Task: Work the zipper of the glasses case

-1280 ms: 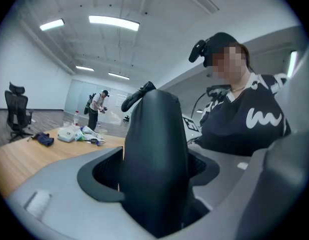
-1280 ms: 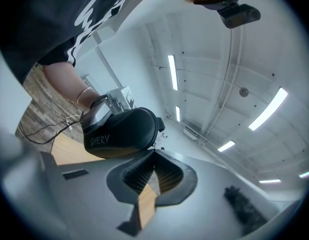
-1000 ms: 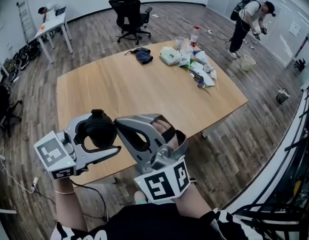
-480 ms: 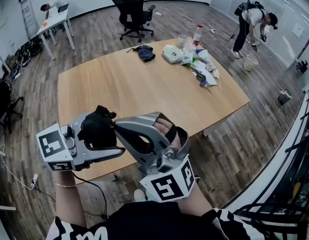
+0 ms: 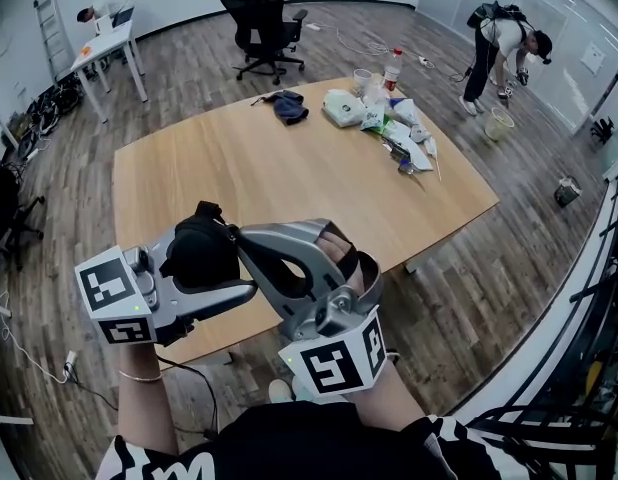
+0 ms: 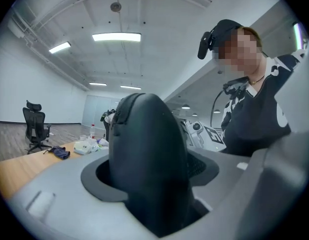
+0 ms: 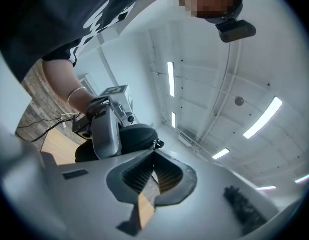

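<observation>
Two tongs raised together over the near edge of the counter (image 5: 289, 168): left tongs (image 5: 232, 260) clamped across a black glasses case (image 6: 147, 159), jaws just now closing in on it, case standing between them with its seam shut where visible and its inside hidden. Right tongs (image 7: 154, 153) pinched tip to tip on the small zipper pull (image 7: 156, 144) at the case's edge. Far across the counter, a clear cup (image 5: 360, 80) and a red-capped bottle (image 5: 391, 68) among loose packets, well apart from the case.

Glasses case (image 5: 199, 253) between left hand-held gripper (image 5: 225, 264) jaws.
</observation>
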Tool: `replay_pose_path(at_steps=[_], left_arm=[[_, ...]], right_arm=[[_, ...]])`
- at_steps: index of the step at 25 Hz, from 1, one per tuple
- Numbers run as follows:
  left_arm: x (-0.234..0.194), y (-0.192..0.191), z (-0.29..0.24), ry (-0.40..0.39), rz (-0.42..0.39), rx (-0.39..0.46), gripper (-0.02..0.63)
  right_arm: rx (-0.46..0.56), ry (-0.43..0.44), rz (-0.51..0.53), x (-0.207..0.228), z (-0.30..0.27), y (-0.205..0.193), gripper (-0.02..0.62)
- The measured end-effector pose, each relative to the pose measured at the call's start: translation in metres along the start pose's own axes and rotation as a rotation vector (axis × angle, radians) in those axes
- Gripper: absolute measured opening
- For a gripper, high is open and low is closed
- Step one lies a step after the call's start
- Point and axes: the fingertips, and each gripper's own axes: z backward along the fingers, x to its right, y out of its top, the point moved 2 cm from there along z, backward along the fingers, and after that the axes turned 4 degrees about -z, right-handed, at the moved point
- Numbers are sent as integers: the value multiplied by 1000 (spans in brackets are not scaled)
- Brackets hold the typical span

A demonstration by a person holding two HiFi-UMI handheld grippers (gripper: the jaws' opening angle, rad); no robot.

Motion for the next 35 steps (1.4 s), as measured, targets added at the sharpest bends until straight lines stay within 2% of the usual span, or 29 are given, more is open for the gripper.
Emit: replay_pose_path(at_steps=[5, 10, 23, 35], left_arm=[[-2, -4, 0, 25, 16, -28, 325], [-6, -1, 1, 53, 20, -50, 325], [-12, -5, -5, 37, 57, -75, 324], [-17, -6, -3, 60, 82, -93, 324]], right_arm=[[1, 11, -26, -2, -1, -4, 6], [-16, 3, -6, -1, 0, -6, 6], [-17, -12, -79, -2, 6, -17, 5], [-43, 40, -99, -7, 7, -22, 3]])
